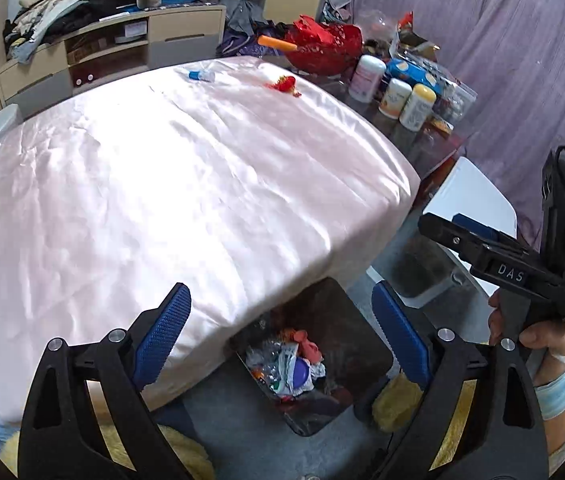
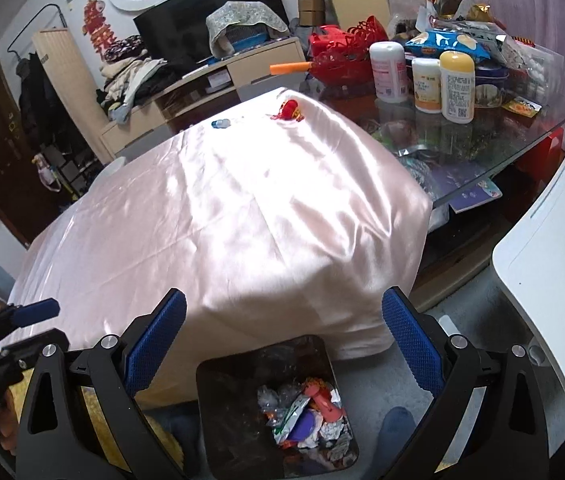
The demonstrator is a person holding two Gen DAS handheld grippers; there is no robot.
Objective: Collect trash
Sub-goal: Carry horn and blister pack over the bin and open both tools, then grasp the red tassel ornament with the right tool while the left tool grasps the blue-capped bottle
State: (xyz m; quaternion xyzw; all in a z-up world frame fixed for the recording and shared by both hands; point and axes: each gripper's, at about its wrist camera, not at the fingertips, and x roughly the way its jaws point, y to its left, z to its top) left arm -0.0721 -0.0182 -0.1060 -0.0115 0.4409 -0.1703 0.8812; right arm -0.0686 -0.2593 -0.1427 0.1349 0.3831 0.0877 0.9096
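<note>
A dark trash bin (image 1: 354, 344) (image 2: 218, 412) stands on the floor at the near corner of the table, holding crumpled wrappers and bits of plastic (image 1: 294, 368) (image 2: 306, 416). My left gripper (image 1: 282, 340) hangs open above it, nothing between its blue pads. My right gripper (image 2: 284, 340) is open and empty over the bin too; in the left wrist view it shows at the right edge, with a hand on it (image 1: 478, 236). On the far side of the pink satin tablecloth (image 1: 162, 184) (image 2: 242, 200) lie a red scrap (image 1: 284, 85) (image 2: 288, 114) and a small blue-capped clear piece (image 1: 201, 75) (image 2: 221, 123).
A glass side table (image 2: 502, 152) at the right carries white and yellow bottles (image 2: 456, 86), snack bags and a red basket (image 2: 342, 54). A white chair (image 2: 554, 272) stands at the right. A TV cabinet with piled clothes (image 2: 130, 76) is behind. Yellow fabric lies by the bin.
</note>
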